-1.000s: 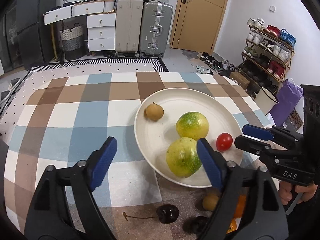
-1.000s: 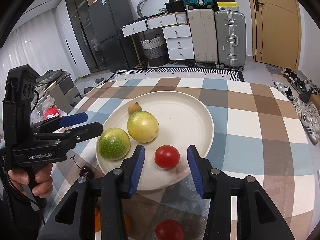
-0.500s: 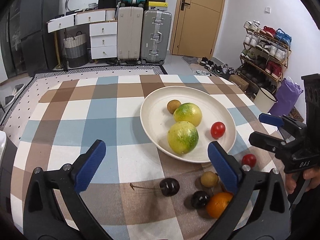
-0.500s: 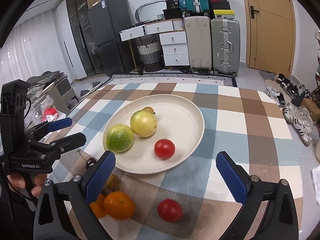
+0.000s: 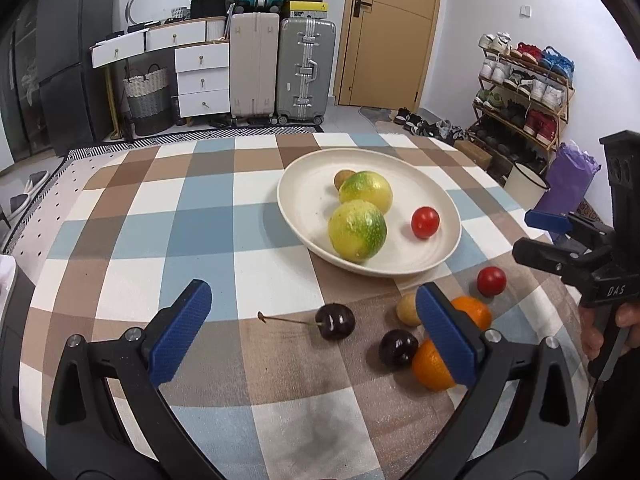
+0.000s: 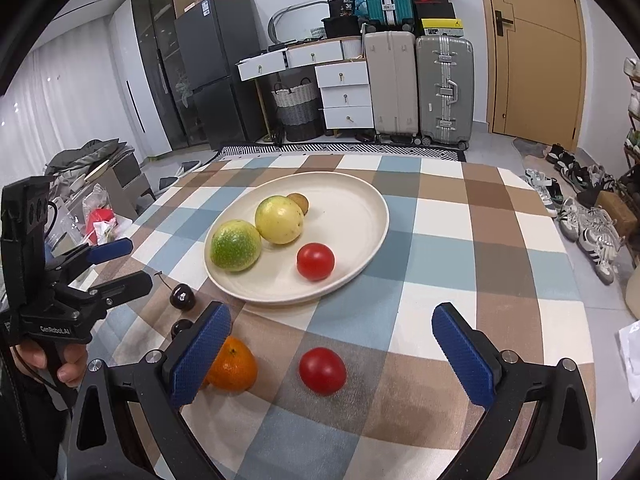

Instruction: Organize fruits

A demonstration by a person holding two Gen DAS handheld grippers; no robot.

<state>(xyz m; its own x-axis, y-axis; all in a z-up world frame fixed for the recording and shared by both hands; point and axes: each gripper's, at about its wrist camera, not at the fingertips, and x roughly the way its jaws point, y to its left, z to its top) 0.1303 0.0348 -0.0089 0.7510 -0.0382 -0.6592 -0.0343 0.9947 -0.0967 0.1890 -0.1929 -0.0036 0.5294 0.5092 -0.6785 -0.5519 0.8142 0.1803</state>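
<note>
A cream plate (image 5: 308, 200) holds two green-yellow fruits (image 5: 357, 230), a small brown fruit (image 5: 342, 178) and a red tomato (image 5: 425, 222). Near the table's front edge lie a second tomato (image 5: 491, 281), two dark cherries (image 5: 335, 322), two oranges (image 5: 472, 312) and another small brown fruit (image 5: 406, 309). My left gripper (image 5: 312, 300) hovers open above the stemmed cherry, holding nothing. In the right wrist view, my right gripper (image 6: 331, 320) stands open over the loose tomato (image 6: 322, 371), with an orange (image 6: 234, 366) beside its left finger.
A checked cloth (image 5: 200, 208) covers the table. Each gripper shows at the edge of the other's view, held by a hand (image 6: 60, 364). Suitcases (image 5: 280, 68), drawers and a shoe rack (image 5: 520, 88) stand beyond the table.
Both grippers have drawn back from the plate and spread their jaws wide. The green-yellow fruit and the tomato that lay between them stay on the plate.
</note>
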